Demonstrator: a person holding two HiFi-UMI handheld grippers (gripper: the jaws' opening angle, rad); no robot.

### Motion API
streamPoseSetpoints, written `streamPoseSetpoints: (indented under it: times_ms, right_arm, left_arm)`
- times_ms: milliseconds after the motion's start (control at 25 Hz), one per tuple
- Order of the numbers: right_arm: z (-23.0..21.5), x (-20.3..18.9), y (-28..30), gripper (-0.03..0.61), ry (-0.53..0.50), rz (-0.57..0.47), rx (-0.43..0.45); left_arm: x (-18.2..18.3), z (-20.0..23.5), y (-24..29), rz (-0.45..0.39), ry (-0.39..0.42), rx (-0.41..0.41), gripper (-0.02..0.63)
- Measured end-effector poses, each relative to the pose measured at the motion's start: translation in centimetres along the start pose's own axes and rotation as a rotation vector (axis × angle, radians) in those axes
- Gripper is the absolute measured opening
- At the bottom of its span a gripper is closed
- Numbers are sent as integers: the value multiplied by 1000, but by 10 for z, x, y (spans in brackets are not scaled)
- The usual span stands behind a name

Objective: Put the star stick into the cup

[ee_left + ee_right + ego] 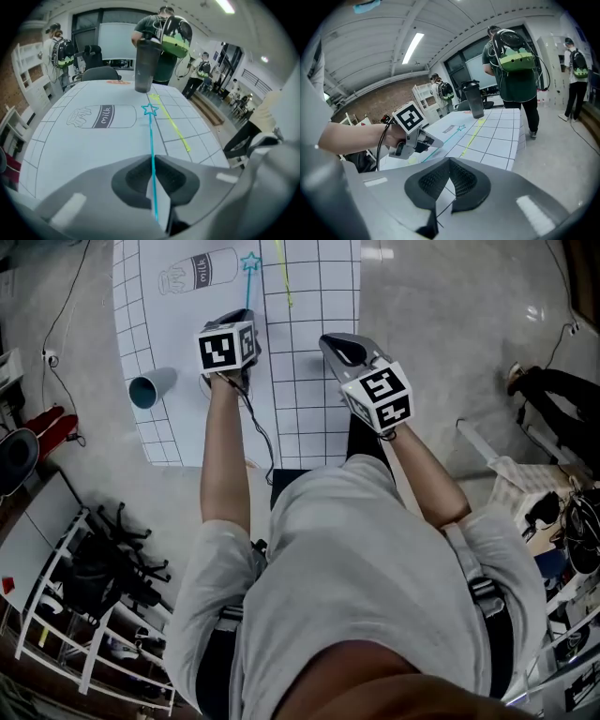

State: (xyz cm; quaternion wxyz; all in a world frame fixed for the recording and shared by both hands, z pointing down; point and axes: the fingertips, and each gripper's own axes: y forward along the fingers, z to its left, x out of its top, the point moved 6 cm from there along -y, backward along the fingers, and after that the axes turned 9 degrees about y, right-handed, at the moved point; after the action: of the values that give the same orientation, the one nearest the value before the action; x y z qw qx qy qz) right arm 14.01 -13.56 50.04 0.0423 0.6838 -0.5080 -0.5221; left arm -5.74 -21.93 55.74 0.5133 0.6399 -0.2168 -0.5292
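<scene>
1. Table (pixel 319 399), covered by a white sheet with a black grid. A milk bottle drawing (pixel 197 271) is printed at its far part.

2. Person with a green backpack (pixel 164 42), standing at the table's far end. Others stand farther off.

3. Left gripper (pixel 244 315), angled steeply down over the sheet. Its jaws are clamped on the lower end of the star stick (pixel 151 136), which runs straight out between them.

4. Right gripper (pixel 330 341), to the right of the left one and apart from it. Its jaws are pressed together with nothing between them, and only grid lines show past the pads.

5. Dark tumbler (pixel 144 65), upright at the far end of the table.

6. Cup (pixel 150 387), grey with a teal mouth, seemingly lying on its side at the sheet's left edge, well apart from both grippers.

7. Star stick, thin and blue. Its star tip points away from the person, just right of the milk bottle drawing.

8. Yellow-green stick (pixel 173 126), flat on the grid just right of the star stick.
</scene>
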Motion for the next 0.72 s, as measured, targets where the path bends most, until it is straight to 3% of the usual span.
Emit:
streamPoseSetpoints:
  times_ms: [200,440,720]
  right_arm:
    - [37,0,-7,0,-58,-17,-4]
    - [92,3,-10,0,-100,-60,4]
    - [160,5,-9,0,-168,-88,50]
  left_arm:
    - [-3,4,-53,-234,-62,-14,18]
    - [-7,14,-137,-516,-81,14,18]
    - [-25,41,-223,-750,-134,110,18]
